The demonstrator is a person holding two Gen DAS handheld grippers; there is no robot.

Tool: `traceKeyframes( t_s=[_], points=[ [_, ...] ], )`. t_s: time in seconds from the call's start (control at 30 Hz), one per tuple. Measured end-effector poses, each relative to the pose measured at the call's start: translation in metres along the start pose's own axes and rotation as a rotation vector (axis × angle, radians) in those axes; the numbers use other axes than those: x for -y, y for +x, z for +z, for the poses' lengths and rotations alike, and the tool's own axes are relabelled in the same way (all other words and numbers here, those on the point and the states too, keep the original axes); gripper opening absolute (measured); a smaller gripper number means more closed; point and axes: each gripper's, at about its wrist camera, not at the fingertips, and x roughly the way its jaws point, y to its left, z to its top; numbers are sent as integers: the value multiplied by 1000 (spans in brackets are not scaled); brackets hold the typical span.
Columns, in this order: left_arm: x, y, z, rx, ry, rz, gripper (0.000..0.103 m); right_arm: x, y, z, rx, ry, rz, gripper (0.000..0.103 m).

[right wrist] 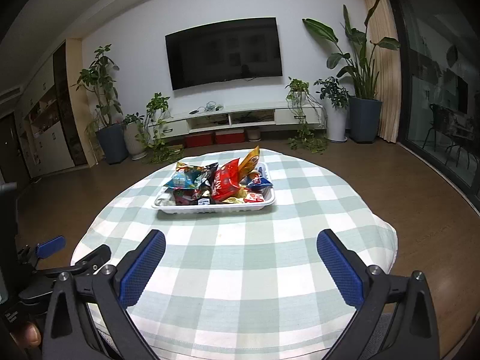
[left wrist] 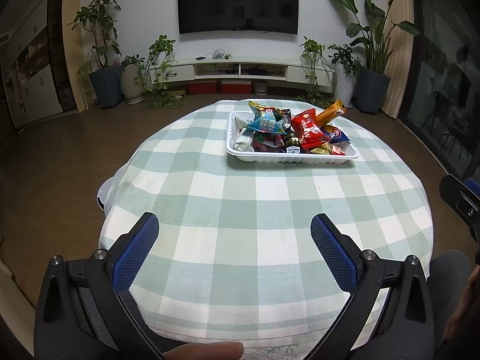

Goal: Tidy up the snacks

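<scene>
A white plastic tray [left wrist: 288,157] [right wrist: 210,208] sits on the far half of the round table and is piled with snack packets. Among them are a red bag [left wrist: 309,130] [right wrist: 223,181], a blue-green packet [left wrist: 265,123] [right wrist: 183,178] and an orange packet [left wrist: 330,111] [right wrist: 250,157] sticking up at the back. My left gripper [left wrist: 235,225] hangs open over the near edge of the table, with nothing between its blue pads. My right gripper [right wrist: 241,241] is also open and empty, short of the tray.
The table wears a green and white checked cloth [left wrist: 240,210] [right wrist: 255,255]. The right gripper's body [left wrist: 462,201] shows at the left view's right edge; the left gripper [right wrist: 54,249] shows at the right view's left edge. Beyond lie wooden floor, potted plants, a TV cabinet.
</scene>
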Motion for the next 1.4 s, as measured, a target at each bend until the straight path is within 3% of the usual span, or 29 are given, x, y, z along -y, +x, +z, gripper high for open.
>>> traceKeyframes(
  t_s=[1.4],
  points=[
    [1, 5, -6, -8, -2, 0, 103, -19, 2, -12, -74, -31, 30, 103]
  ],
)
